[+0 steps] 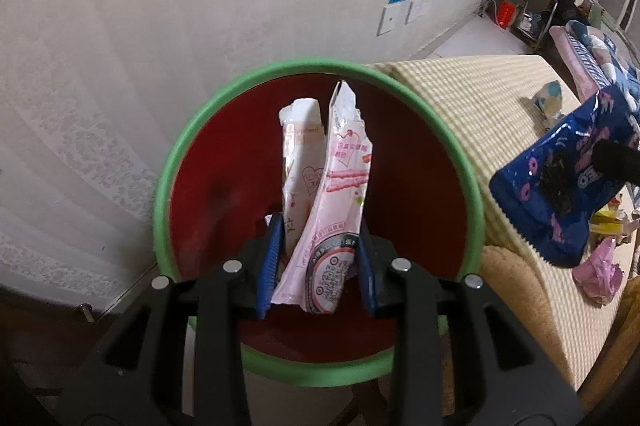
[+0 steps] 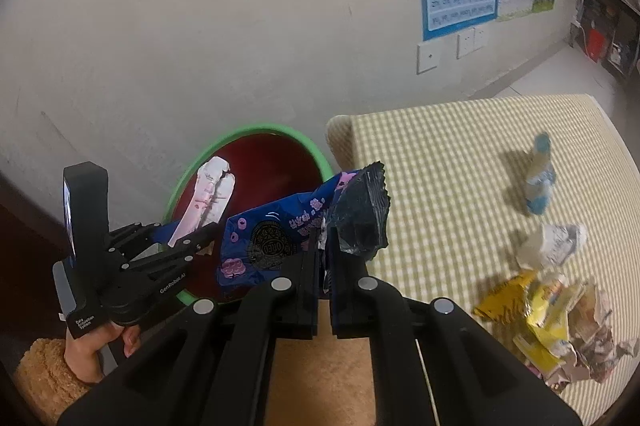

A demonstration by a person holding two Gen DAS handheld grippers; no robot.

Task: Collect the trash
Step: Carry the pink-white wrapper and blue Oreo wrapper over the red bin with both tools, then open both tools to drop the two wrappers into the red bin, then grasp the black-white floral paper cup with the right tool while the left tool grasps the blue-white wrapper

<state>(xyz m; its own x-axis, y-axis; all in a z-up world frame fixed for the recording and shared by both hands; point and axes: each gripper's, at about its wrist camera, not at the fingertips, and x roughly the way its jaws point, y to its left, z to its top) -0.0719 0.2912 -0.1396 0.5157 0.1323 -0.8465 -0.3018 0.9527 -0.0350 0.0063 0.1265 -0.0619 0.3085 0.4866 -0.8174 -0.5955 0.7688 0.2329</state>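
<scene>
My left gripper (image 1: 318,262) holds a pink snack wrapper (image 1: 336,194) over the red bin with a green rim (image 1: 176,162). Its jaws look parted around the wrapper, which stands between the blue pads. The wrapper (image 2: 208,198) and bin (image 2: 256,130) also show in the right wrist view. My right gripper (image 2: 326,258) is shut on a blue Oreo wrapper (image 2: 280,234), held beside the bin at the table edge. That wrapper (image 1: 560,186) also shows in the left wrist view.
The table has a yellow checked cloth (image 2: 440,166). On it lie a small bottle (image 2: 540,178), a crumpled white wrapper (image 2: 552,244), yellow wrappers (image 2: 540,318) and crumpled paper (image 2: 592,338). A pink wrapper (image 1: 598,274) lies near the edge. A wall stands behind the bin.
</scene>
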